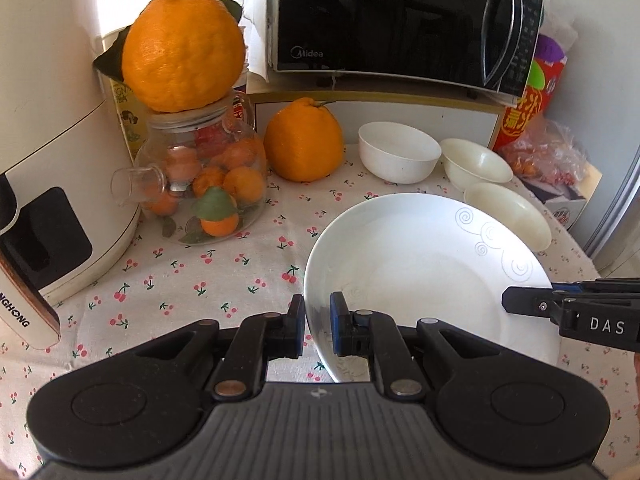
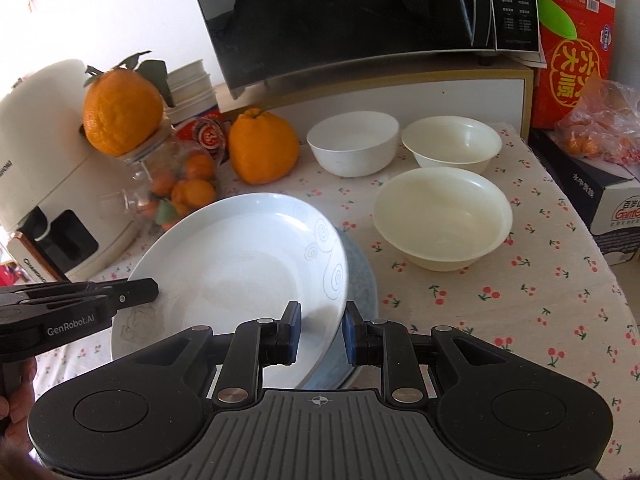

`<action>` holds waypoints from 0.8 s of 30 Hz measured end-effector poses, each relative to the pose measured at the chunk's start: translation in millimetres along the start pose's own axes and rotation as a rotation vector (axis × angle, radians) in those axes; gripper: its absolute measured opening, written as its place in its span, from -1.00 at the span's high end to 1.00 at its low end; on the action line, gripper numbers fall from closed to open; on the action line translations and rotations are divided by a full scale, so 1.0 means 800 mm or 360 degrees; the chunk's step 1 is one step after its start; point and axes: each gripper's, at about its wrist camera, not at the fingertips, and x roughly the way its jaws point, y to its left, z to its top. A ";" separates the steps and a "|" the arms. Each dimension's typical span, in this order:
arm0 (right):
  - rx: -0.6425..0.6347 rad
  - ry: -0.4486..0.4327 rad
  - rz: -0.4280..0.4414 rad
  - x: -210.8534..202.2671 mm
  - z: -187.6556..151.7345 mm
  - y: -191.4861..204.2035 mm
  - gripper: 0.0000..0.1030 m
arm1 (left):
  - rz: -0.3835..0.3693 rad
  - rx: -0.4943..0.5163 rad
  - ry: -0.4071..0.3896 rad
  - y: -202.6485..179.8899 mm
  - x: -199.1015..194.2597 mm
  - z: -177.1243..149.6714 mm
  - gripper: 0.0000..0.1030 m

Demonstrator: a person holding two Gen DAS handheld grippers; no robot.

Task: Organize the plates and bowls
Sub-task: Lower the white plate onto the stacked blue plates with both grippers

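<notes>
A table covered in a white cloth printed with small red cherries (image 2: 500, 304) carries three bowls: one white ceramic bowl (image 2: 354, 142) and two cream plastic bowls (image 2: 452, 140) (image 2: 442, 216). A large orange citrus fruit (image 2: 262, 148), a glass jar of small oranges (image 1: 208, 176) and a cream appliance (image 1: 48, 148) also stand on it.

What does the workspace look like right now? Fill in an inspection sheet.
Surface: cherry-print tablecloth covers the table.
Job's things: white plate held tilted above a grey-blue plate; three empty bowls behind, white bowl, cream bowl, larger cream bowl.
Clutter: glass jar of small oranges with a large orange on top, another orange beside it.
Grippers: left hand-held gripper and right hand-held gripper each clamp opposite rims of the white plate.
Cables: nothing seen.
Surroundings: microwave on a shelf, white appliance at left, red box at right.
</notes>
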 end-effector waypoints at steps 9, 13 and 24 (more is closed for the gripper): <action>-0.0062 0.0036 -0.0052 0.006 -0.004 0.006 0.57 | 0.0102 0.0081 0.0052 -0.012 0.011 -0.004 0.77; -0.0100 0.0028 -0.0083 0.006 -0.004 0.010 0.57 | 0.0134 0.0129 0.0045 -0.017 0.011 -0.005 0.76; -0.0293 -0.0003 -0.0200 0.004 -0.007 0.028 0.55 | 0.0246 0.0306 0.0035 -0.038 0.011 -0.009 0.75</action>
